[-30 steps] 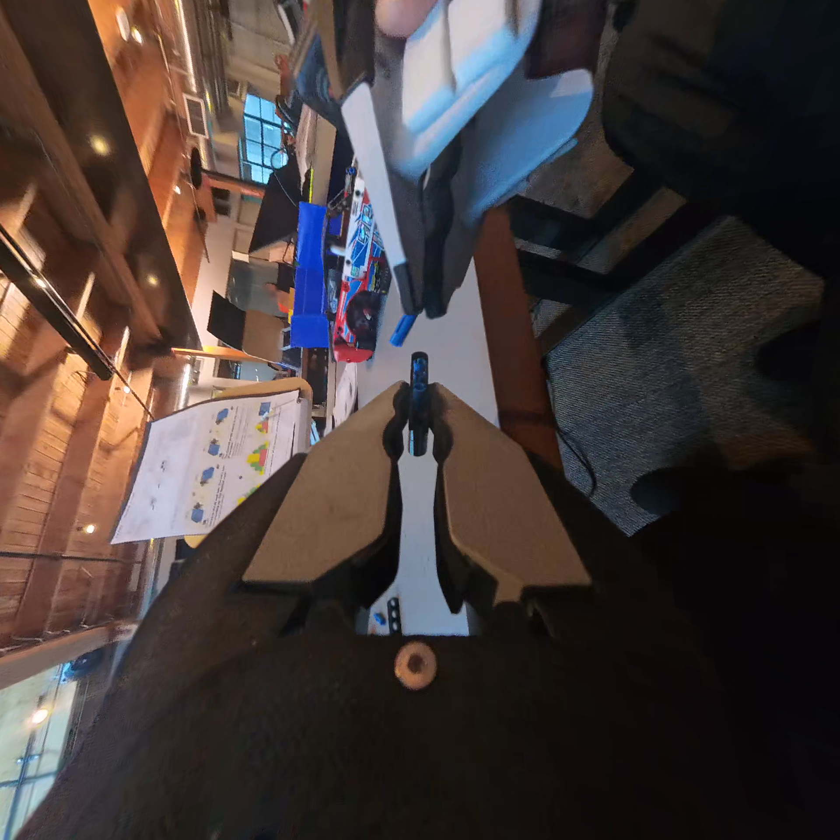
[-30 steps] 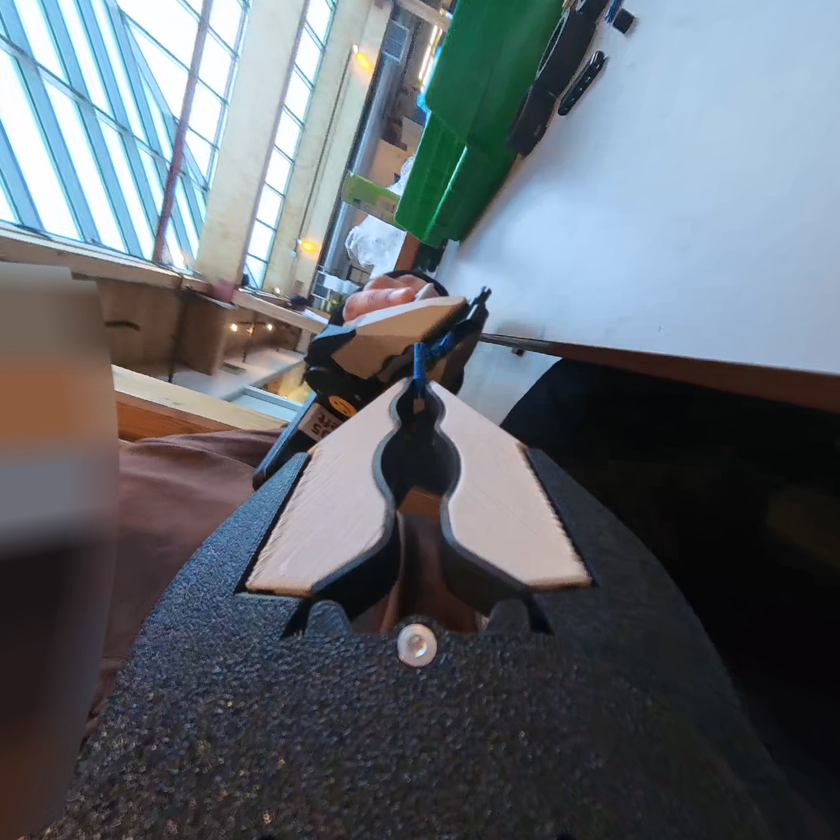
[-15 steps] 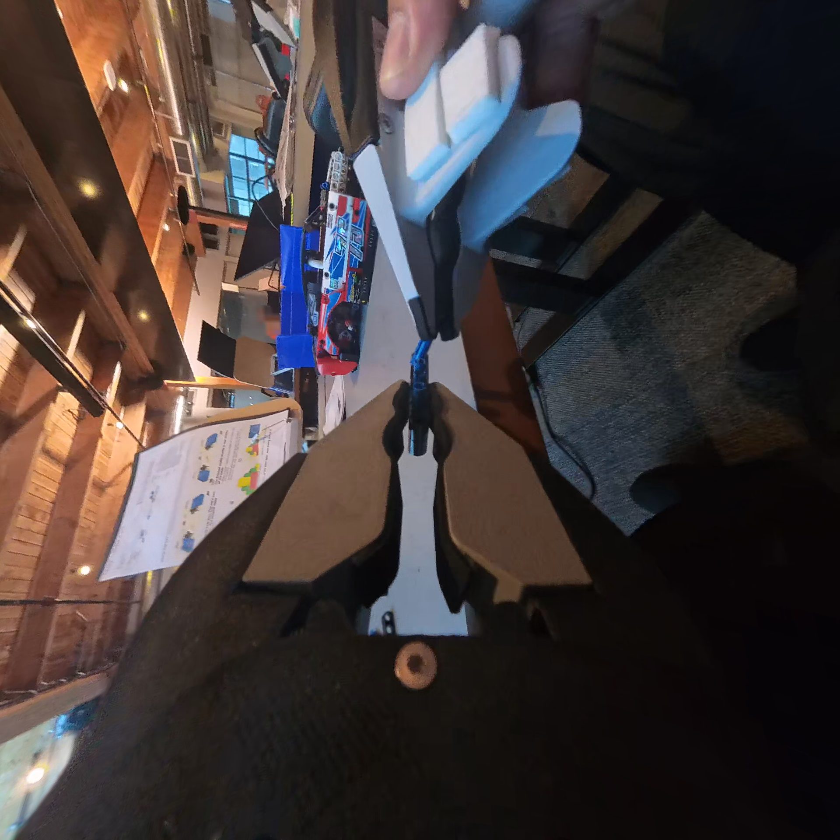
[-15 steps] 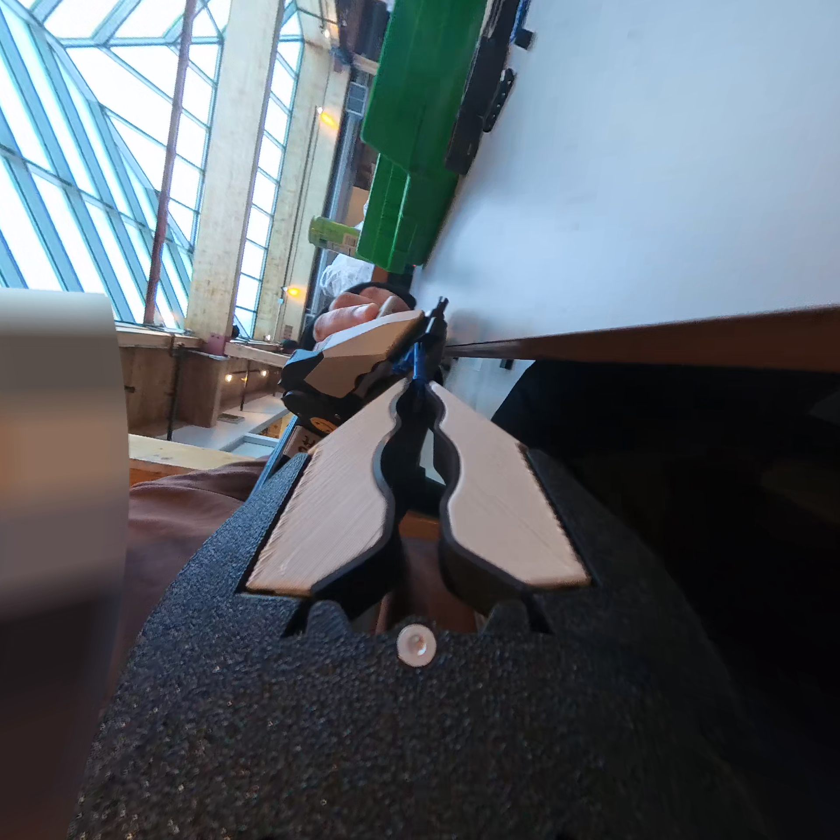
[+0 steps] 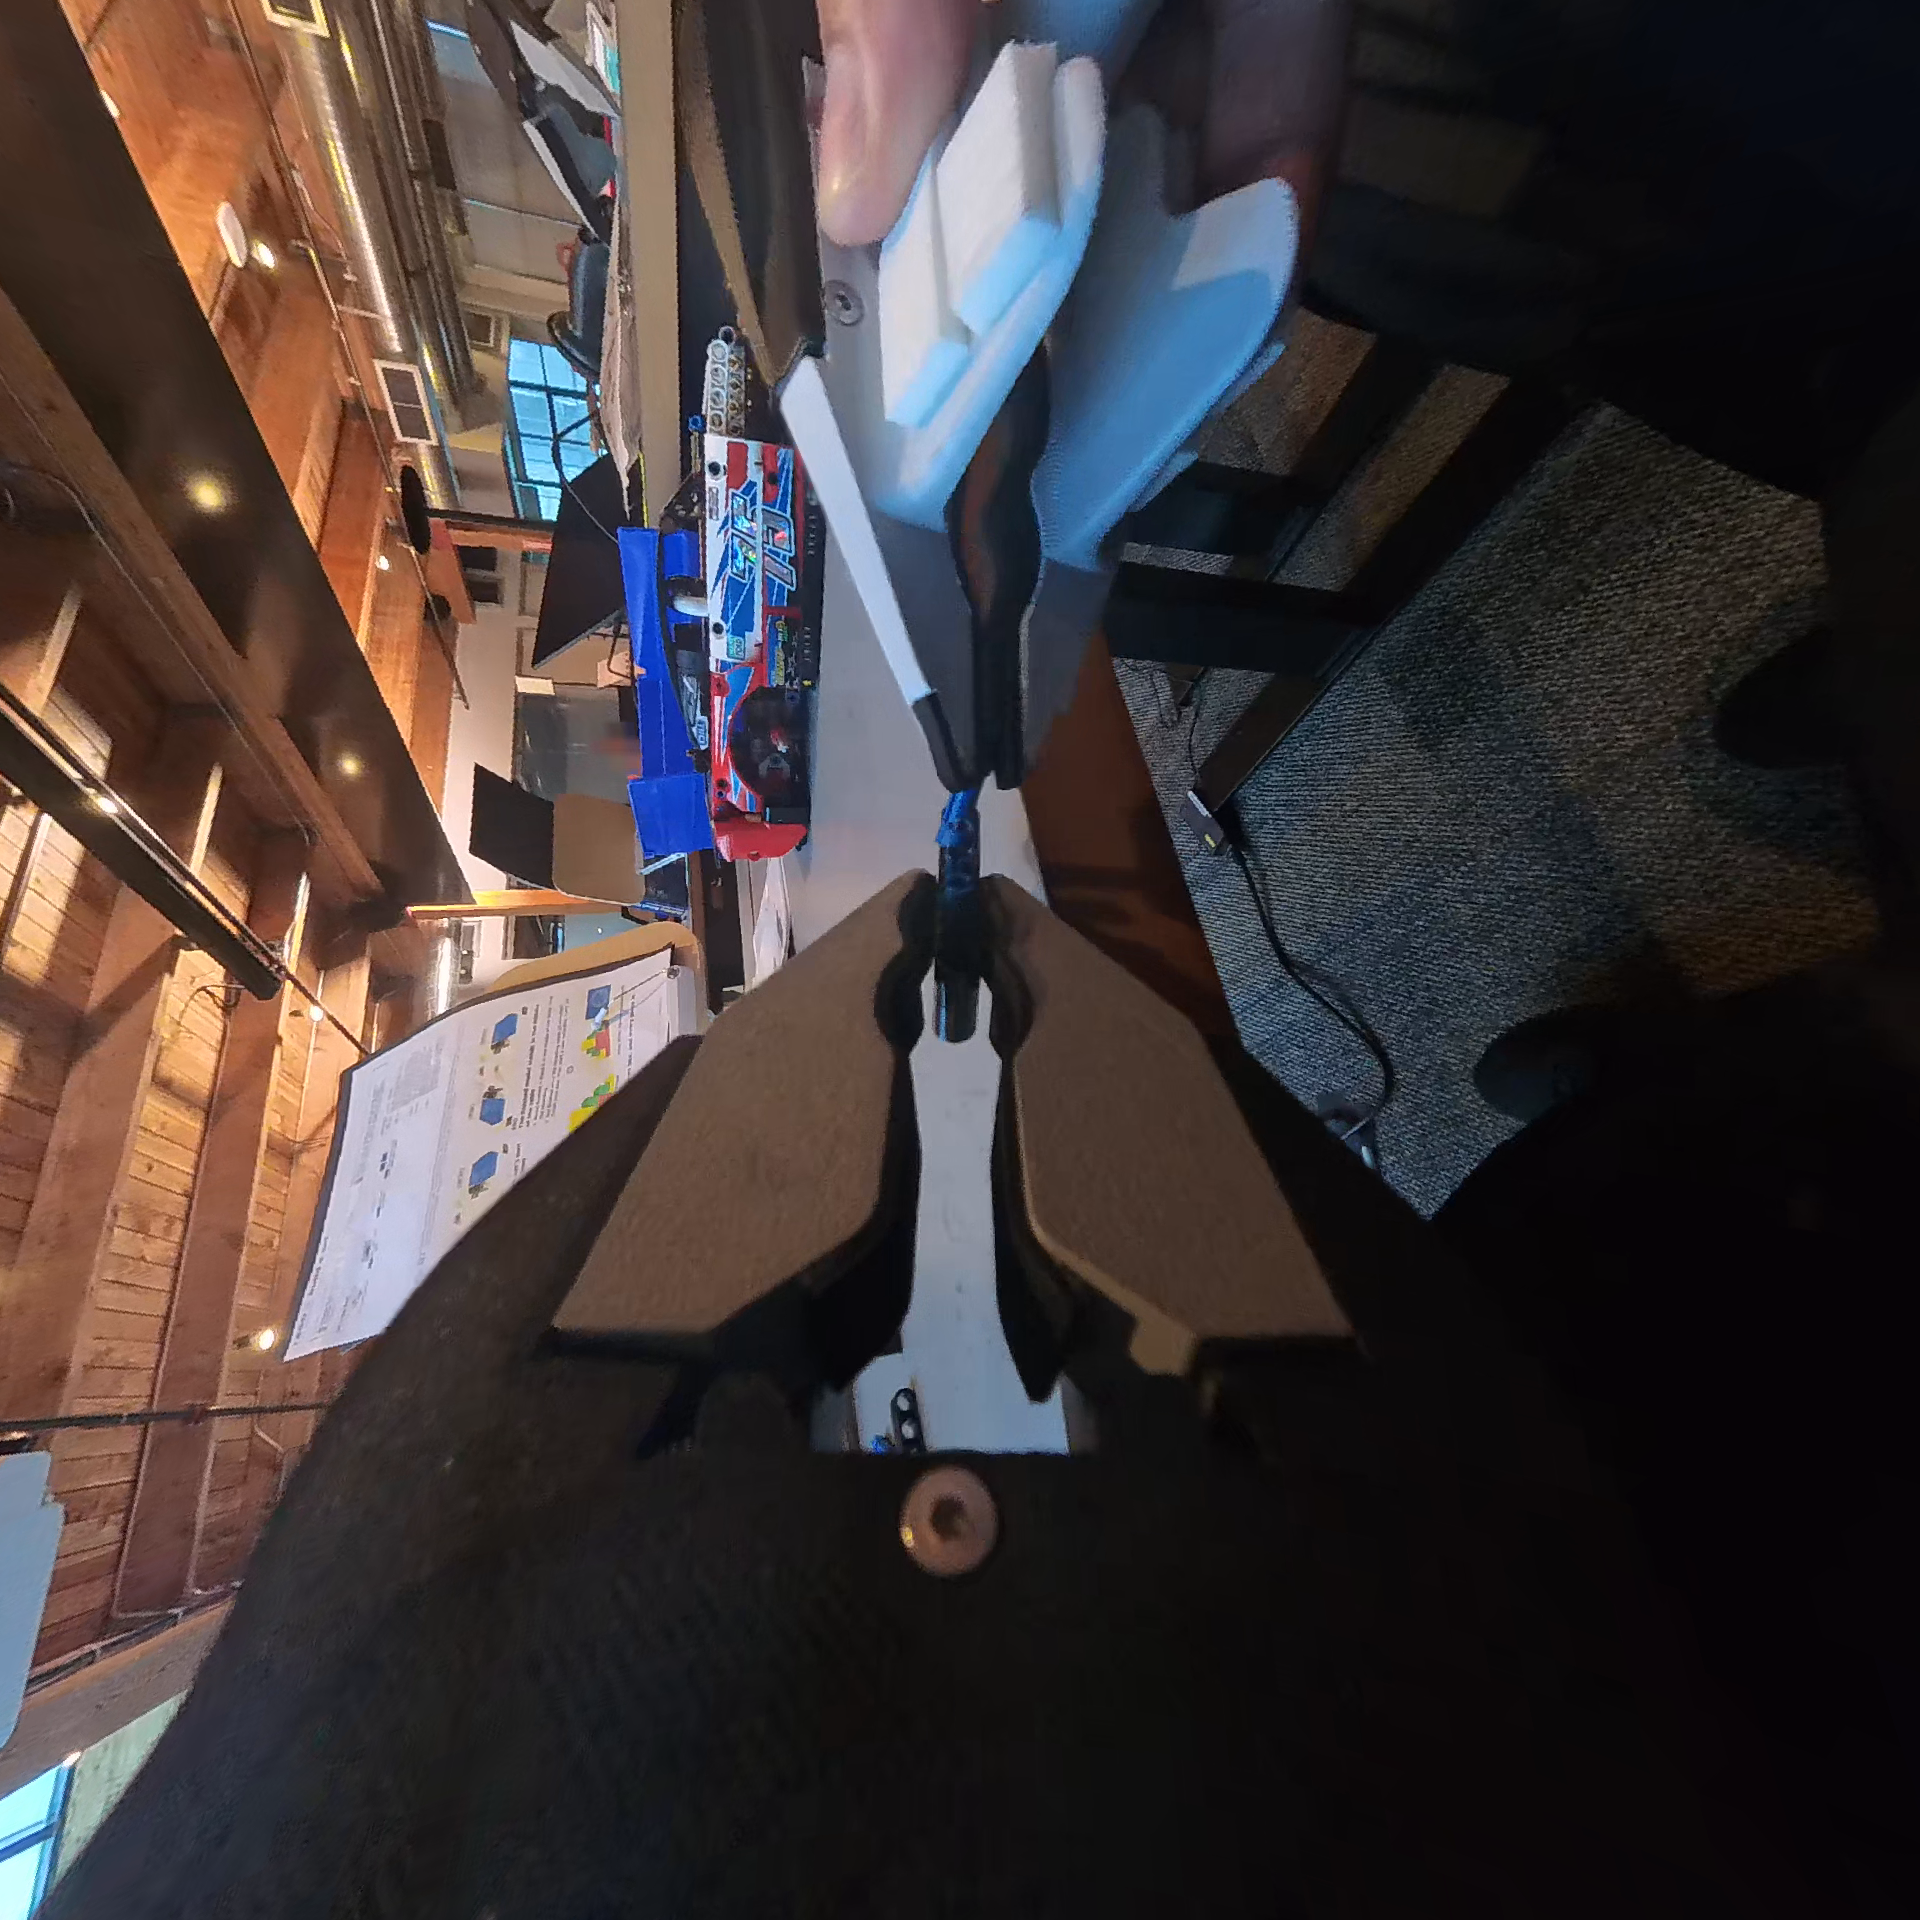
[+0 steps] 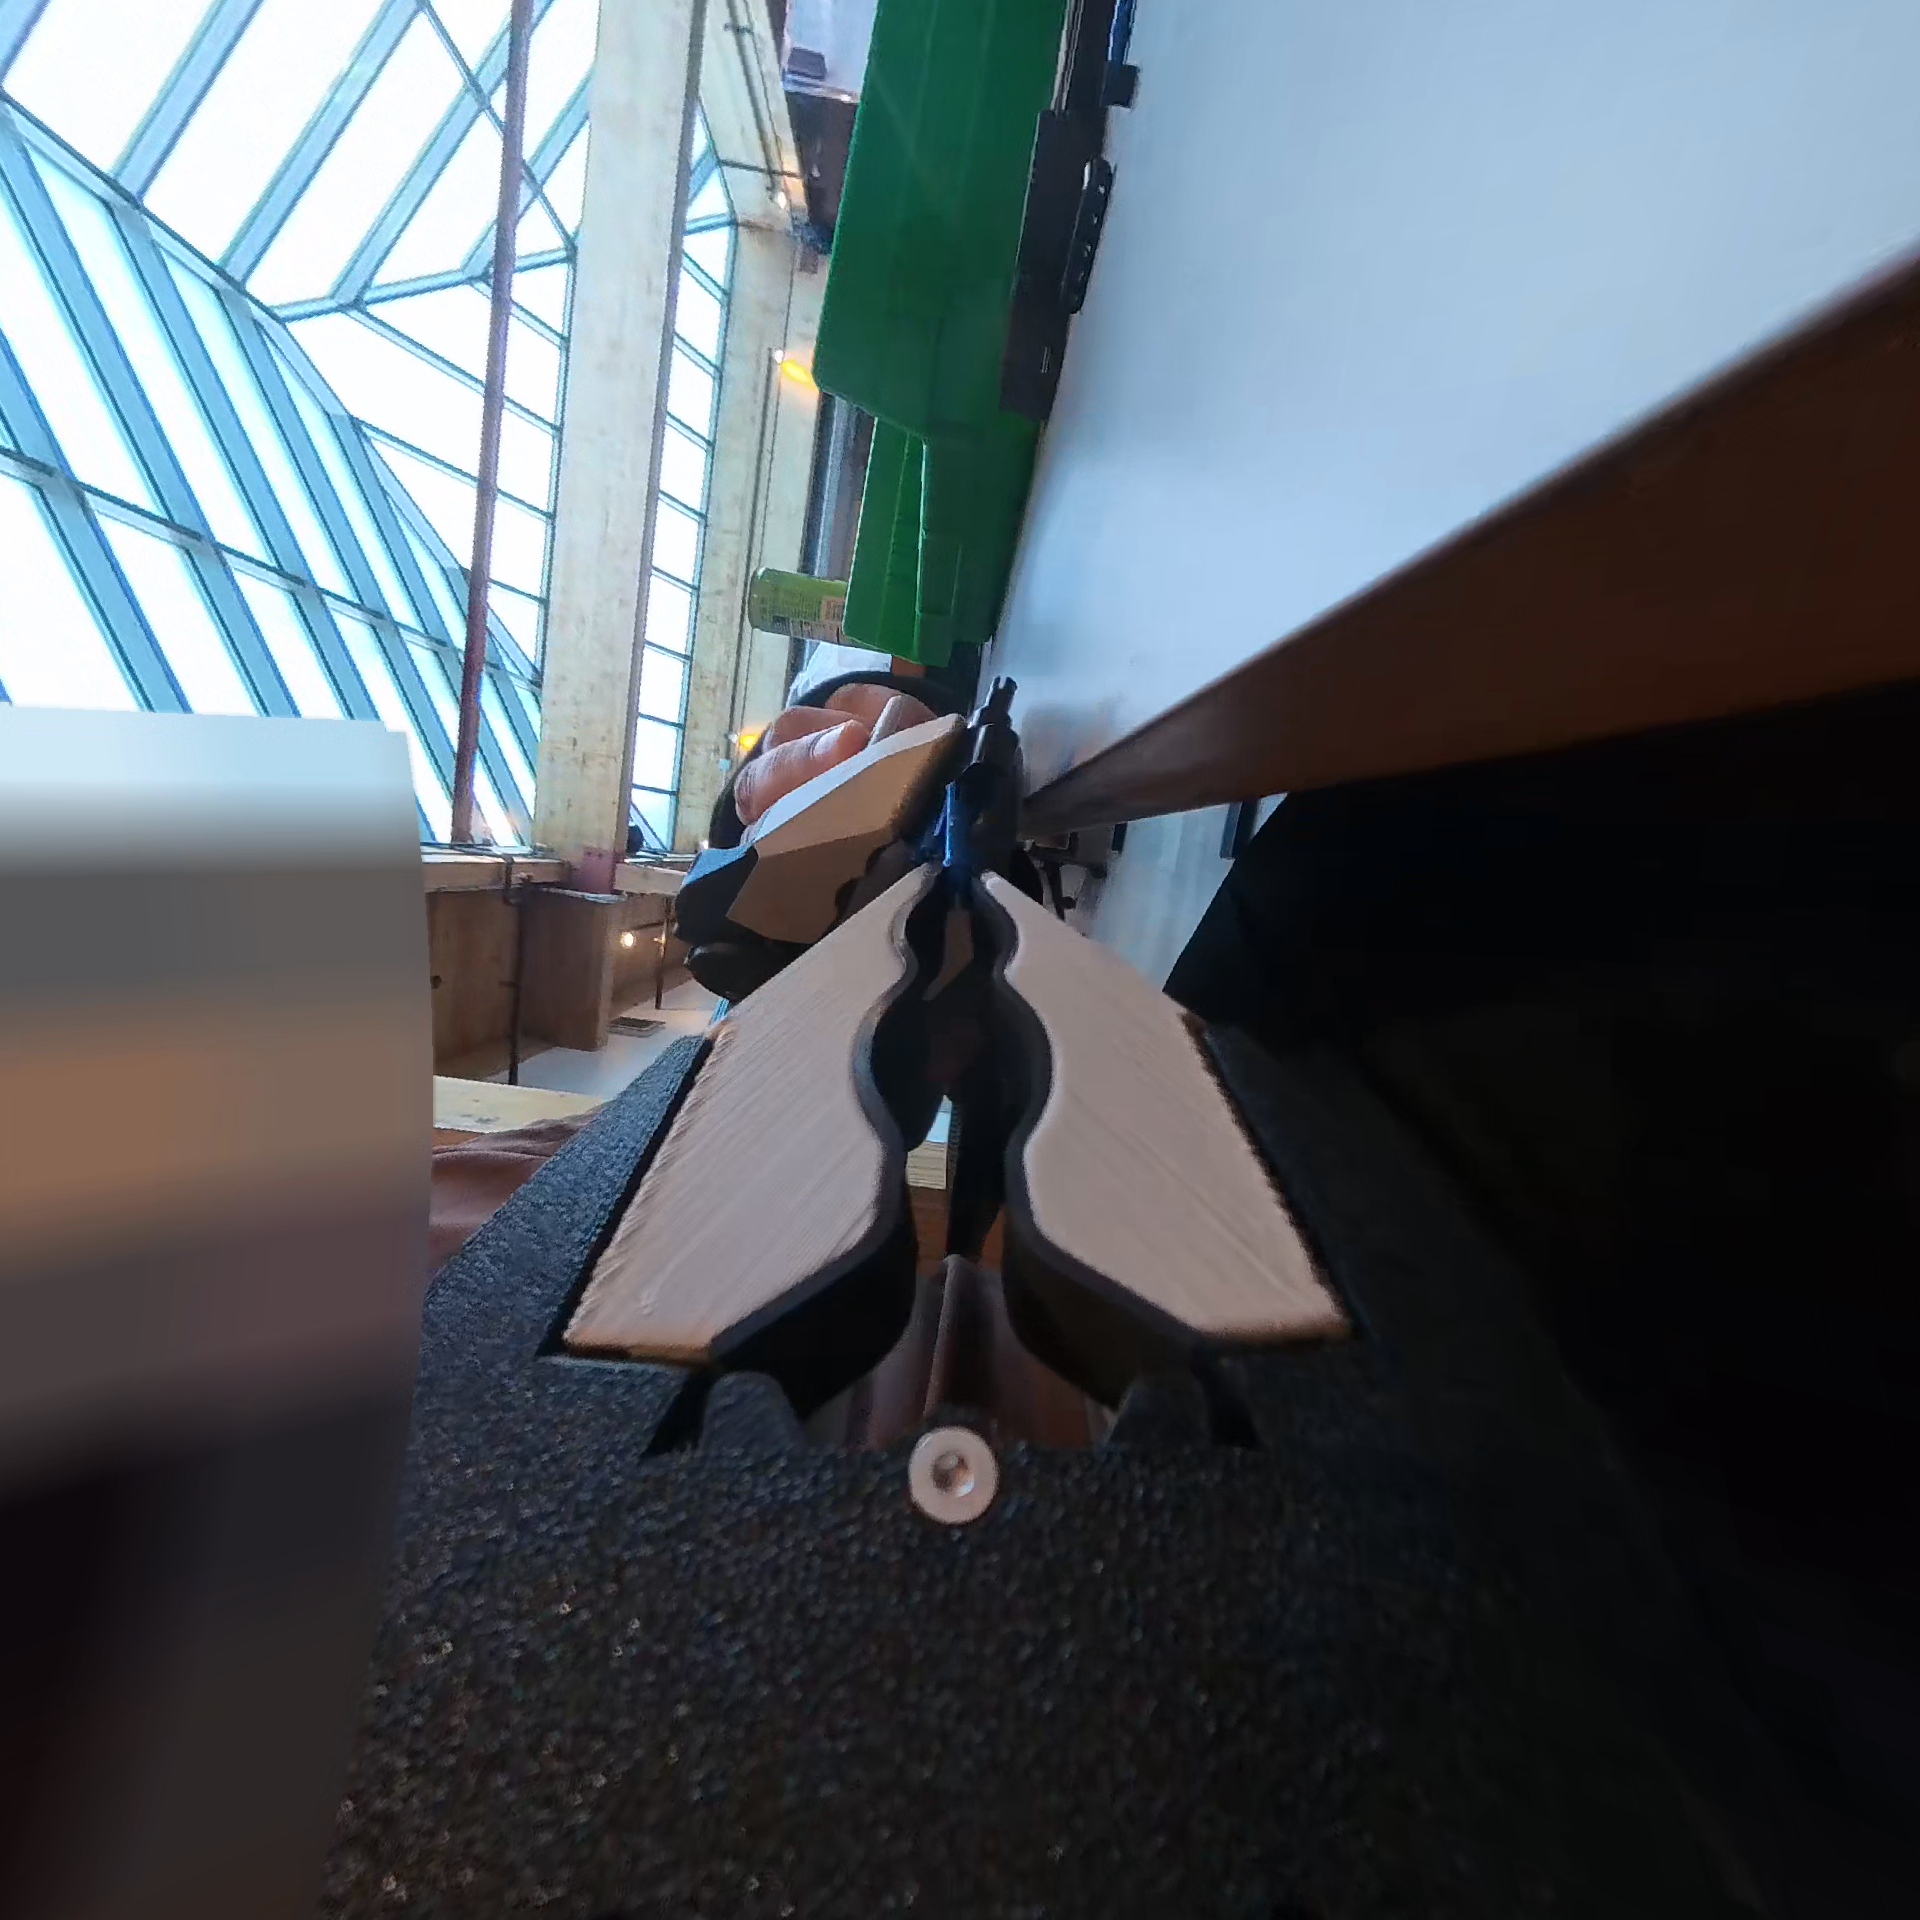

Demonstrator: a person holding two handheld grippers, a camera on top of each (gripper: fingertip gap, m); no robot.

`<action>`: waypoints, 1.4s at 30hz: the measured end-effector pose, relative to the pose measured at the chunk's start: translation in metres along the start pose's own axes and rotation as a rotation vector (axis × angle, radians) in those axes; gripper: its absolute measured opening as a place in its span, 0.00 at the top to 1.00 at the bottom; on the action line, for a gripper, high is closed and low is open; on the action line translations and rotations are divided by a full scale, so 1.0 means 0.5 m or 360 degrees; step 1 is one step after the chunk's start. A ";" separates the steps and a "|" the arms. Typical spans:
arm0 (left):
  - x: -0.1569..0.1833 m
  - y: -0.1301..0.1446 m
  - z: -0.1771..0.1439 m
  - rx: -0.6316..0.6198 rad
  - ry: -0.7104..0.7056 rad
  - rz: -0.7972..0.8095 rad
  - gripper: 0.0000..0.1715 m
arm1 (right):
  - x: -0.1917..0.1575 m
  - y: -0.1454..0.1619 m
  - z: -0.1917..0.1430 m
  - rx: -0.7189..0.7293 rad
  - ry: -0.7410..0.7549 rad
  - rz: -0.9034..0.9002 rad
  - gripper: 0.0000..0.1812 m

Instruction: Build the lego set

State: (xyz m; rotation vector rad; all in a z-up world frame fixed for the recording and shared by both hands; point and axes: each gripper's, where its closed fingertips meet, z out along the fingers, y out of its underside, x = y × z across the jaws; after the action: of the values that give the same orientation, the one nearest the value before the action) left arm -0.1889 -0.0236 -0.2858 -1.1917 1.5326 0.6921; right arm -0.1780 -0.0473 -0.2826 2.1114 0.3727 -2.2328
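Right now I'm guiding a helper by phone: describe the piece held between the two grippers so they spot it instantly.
Find the white table with the red, white and blue model car. Just off its wooden edge, the left gripper and right gripper meet tip to tip. The small black and blue lego piece bridges them, the only part held in the air.

Quick count – two grippers: left (image 5: 958,894) and right (image 6: 951,883). One blue pin (image 5: 958,831), one car (image 5: 753,644), one sheet (image 5: 478,1153), one can (image 6: 795,603) – done.

Right claw (image 6: 956,894) clamped on blue lego pin (image 6: 951,836), left claw (image 6: 961,764) touching
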 end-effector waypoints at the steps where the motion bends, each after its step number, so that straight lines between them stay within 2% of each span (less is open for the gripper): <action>1: 0.003 0.000 0.000 0.0000 0.0012 0.0005 0.97 | 0.002 0.001 0.000 0.0002 0.0003 0.0014 0.99; 5: 0.017 -0.004 0.000 0.0005 0.0038 0.0074 0.97 | 0.013 0.009 -0.003 0.0014 0.0008 0.0081 0.99; 11: 0.018 -0.005 -0.001 0.0019 0.0049 0.0041 0.97 | 0.018 0.009 -0.005 0.0020 -0.0001 0.0100 0.98; 16: 0.023 -0.006 -0.003 0.0096 0.0187 -0.0174 0.97 | 0.019 0.013 -0.004 0.0026 -0.0004 0.0102 0.98; 22: 0.021 0.003 -0.011 0.0125 0.0203 -0.0242 0.97 | 0.012 0.014 -0.007 0.0041 -0.0021 0.0098 0.98; 30: 0.000 -0.002 -0.017 0.0278 0.0369 -0.0621 0.97 | 0.005 0.007 -0.011 0.0063 -0.0062 0.0129 0.99; 38: 0.003 0.005 -0.010 0.0276 0.0430 -0.0645 0.97 | 0.001 0.007 -0.011 0.0064 -0.0088 0.0144 0.99; 42: -0.031 0.004 -0.019 0.0389 0.0405 -0.0830 0.97 | -0.005 0.006 -0.008 0.0065 -0.0109 0.0132 0.99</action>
State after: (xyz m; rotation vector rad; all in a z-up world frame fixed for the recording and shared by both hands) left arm -0.1947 -0.0262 -0.2686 -1.4465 1.3729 0.0079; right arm -0.1731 -0.0498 -0.2810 2.0236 0.2337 -2.2779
